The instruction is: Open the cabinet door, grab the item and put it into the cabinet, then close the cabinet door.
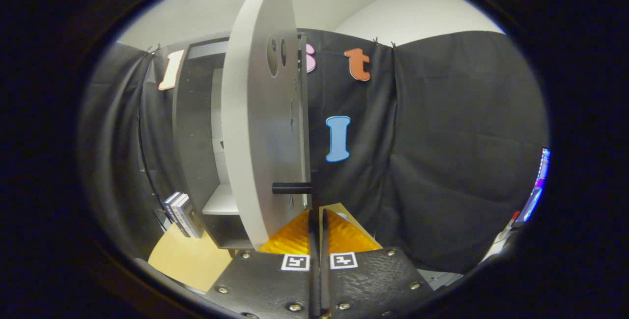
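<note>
A tall grey cabinet (196, 127) with a pale inner shelf is seen against the black cloth wall, standing on a light wooden table (189, 260). Its flat grey panel door (263, 132) is swung open, edge-on, just ahead of the gripper (318, 220). The two fingers are pressed together with no visible gap and nothing held between them, their tips just below the door's short black bar handle (291, 188). The item, a small upright box (183, 214) with pale and dark faces, stands on the table beside the cabinet's outer left wall. It is judged light and rigid, best gripped across its narrow sides near the top.
</note>
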Action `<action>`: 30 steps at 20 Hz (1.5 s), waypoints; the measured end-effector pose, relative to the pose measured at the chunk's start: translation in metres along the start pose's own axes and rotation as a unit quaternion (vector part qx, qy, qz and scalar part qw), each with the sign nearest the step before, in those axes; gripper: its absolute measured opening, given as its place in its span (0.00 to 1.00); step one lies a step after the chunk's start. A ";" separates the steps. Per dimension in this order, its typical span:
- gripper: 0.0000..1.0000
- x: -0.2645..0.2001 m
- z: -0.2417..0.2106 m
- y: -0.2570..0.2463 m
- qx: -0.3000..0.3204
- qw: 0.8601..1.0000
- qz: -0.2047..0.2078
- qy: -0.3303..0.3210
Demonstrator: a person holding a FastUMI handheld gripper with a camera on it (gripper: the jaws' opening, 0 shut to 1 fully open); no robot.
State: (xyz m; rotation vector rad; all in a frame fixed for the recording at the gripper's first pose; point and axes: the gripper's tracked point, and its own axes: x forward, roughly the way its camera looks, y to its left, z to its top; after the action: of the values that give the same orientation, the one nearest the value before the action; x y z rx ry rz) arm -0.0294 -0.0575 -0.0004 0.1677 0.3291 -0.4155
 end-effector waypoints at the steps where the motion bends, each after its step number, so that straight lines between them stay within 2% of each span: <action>1: 0.01 0.002 -0.001 -0.002 -0.002 1.000 0.003 0.001; 6: 0.01 0.002 -0.002 -0.009 -0.004 1.000 0.022 0.010; 8: 0.01 -0.004 -0.004 -0.021 -0.015 1.000 0.015 0.009; 16: 0.01 -0.030 0.001 -0.080 0.004 0.997 -0.083 -0.008; 21: 0.01 -0.037 -0.002 -0.064 0.004 0.997 -0.071 -0.009; 30: 0.01 -0.015 -0.010 0.019 -0.039 0.999 0.013 -0.004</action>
State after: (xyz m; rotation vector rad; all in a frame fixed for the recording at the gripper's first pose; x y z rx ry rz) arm -0.0369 -0.0326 -0.0030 0.0943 0.3345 -0.3778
